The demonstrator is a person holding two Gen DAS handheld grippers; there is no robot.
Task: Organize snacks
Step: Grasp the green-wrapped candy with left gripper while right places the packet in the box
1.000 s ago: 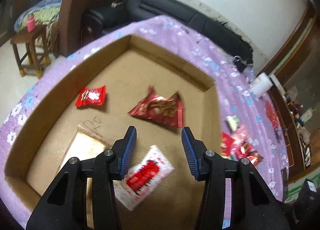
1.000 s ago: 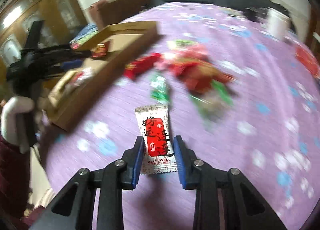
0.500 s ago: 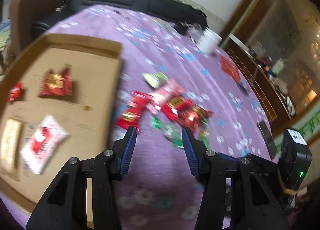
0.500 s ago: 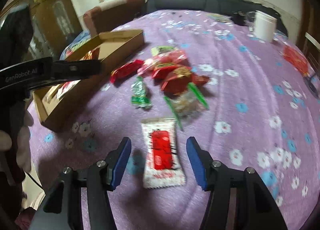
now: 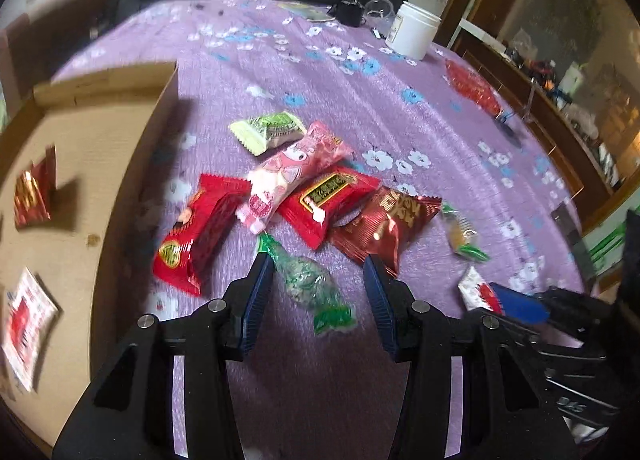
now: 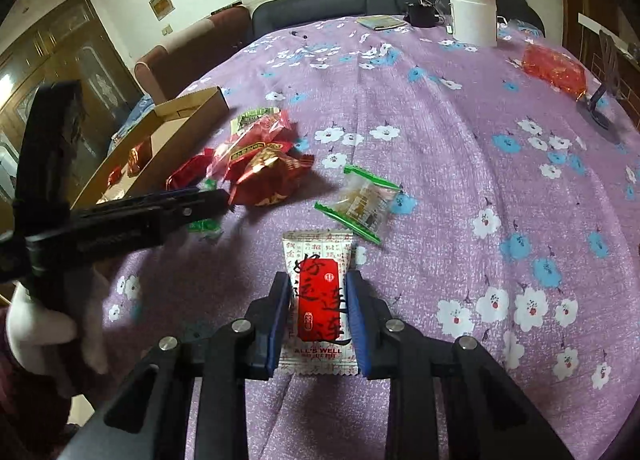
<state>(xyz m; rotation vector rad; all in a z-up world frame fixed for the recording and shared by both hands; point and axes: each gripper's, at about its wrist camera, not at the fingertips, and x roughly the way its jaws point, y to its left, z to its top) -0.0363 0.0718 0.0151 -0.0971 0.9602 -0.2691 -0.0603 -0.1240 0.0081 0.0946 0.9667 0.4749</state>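
Note:
My right gripper (image 6: 317, 280) is closing, and its blue pads press the sides of a white and red snack packet (image 6: 318, 300) lying on the purple flowered tablecloth. My left gripper (image 5: 317, 260) is open just above a green candy wrapper (image 5: 308, 280), which lies on the cloth between its fingers. Behind it is a pile of snacks: a red packet (image 5: 192, 227), a pink one (image 5: 296, 167), a pale green one (image 5: 268, 129) and a dark red one (image 5: 384, 219). At the left the cardboard box (image 5: 160, 99) holds several snacks.
A clear packet with green ends (image 6: 360, 199) lies beyond the held packet. A white jar (image 6: 474, 15) and a red bag (image 6: 554, 65) sit at the table's far right. A dark sofa runs behind the table. A gloved hand (image 6: 36, 324) holds the left gripper.
My left gripper swung from over the box to the snack pile on the cloth. My right gripper opened around the white and red packet, then closed on it.

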